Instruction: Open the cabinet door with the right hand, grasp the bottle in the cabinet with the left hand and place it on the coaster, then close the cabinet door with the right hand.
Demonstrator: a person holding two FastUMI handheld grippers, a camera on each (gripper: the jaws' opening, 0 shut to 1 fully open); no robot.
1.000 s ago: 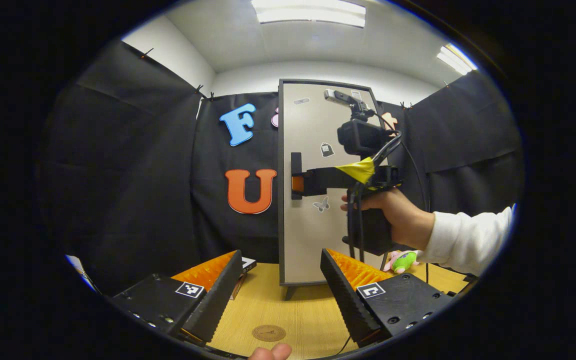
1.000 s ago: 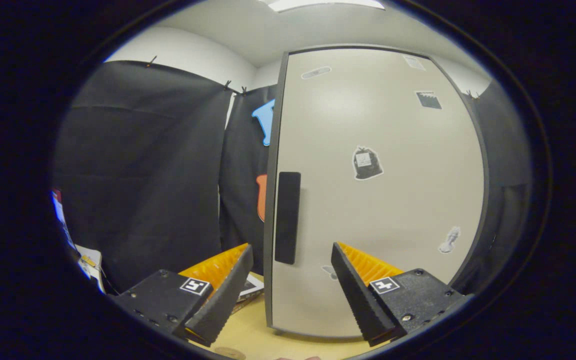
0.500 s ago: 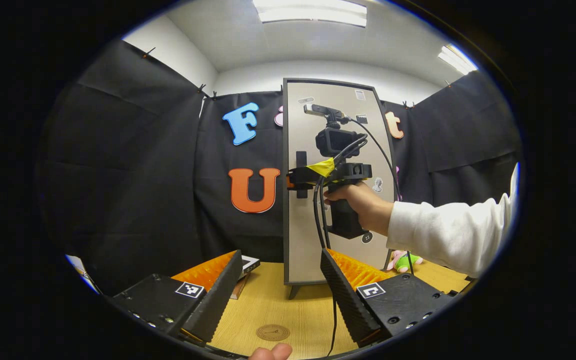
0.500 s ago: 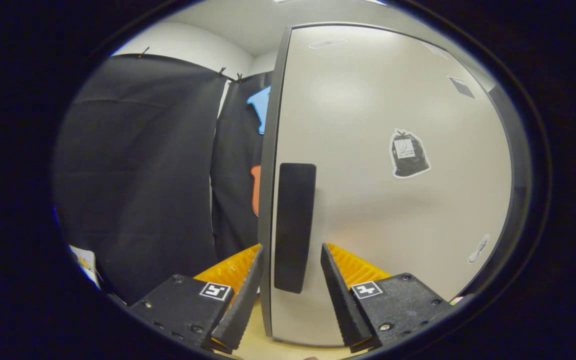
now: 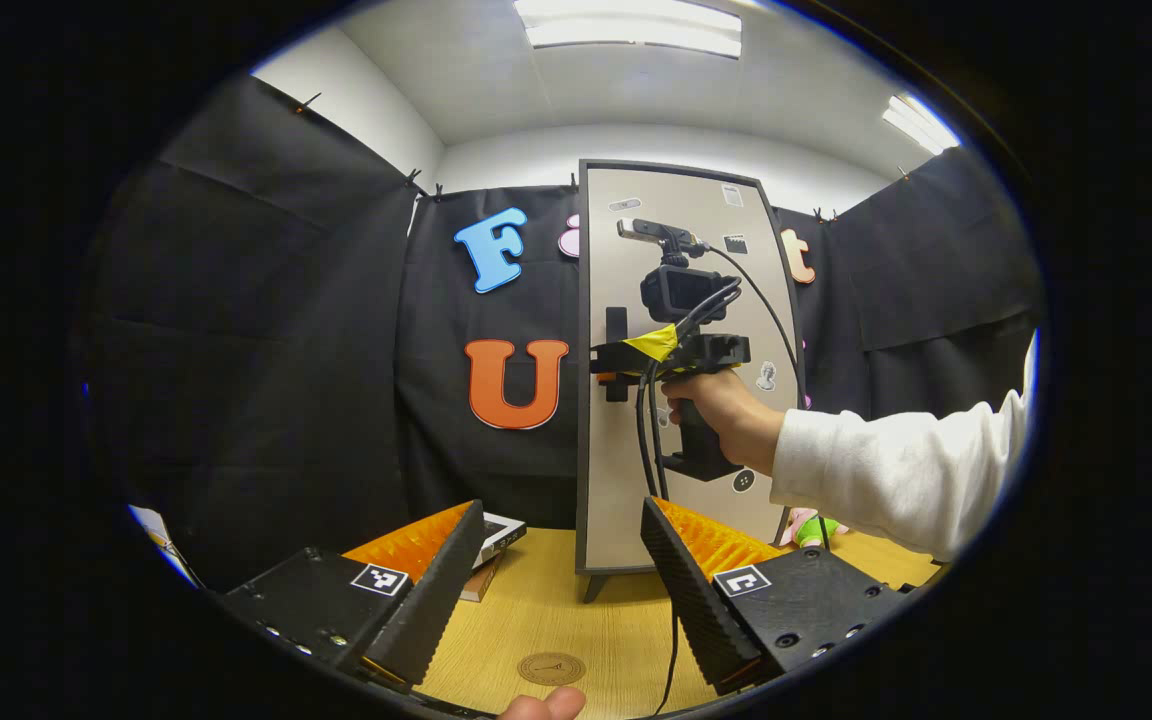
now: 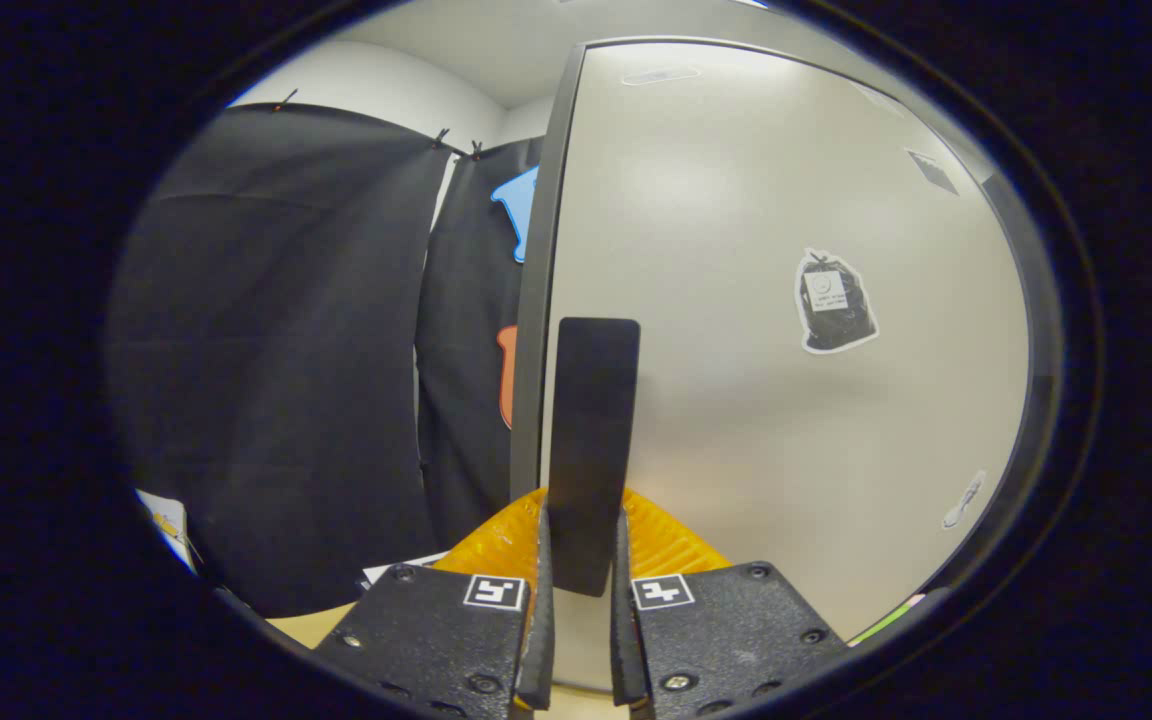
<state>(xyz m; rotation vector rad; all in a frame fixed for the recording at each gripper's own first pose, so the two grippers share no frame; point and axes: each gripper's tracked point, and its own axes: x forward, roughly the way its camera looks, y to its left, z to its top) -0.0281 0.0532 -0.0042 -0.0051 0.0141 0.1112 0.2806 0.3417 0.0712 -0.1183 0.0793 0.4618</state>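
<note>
Cabinet [image 5: 681,400] upright at back of table [image 5: 546,620]. Coaster [image 5: 552,668] on table in front of cabinet. Books [image 5: 494,545] on table left of cabinet; toy [image 5: 811,527] right of it.

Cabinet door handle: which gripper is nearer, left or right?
Right. The right gripper has both fingers closed on the black door handle of the cabinet door. The left gripper hangs open, back over the table, apart from the cabinet.
</note>
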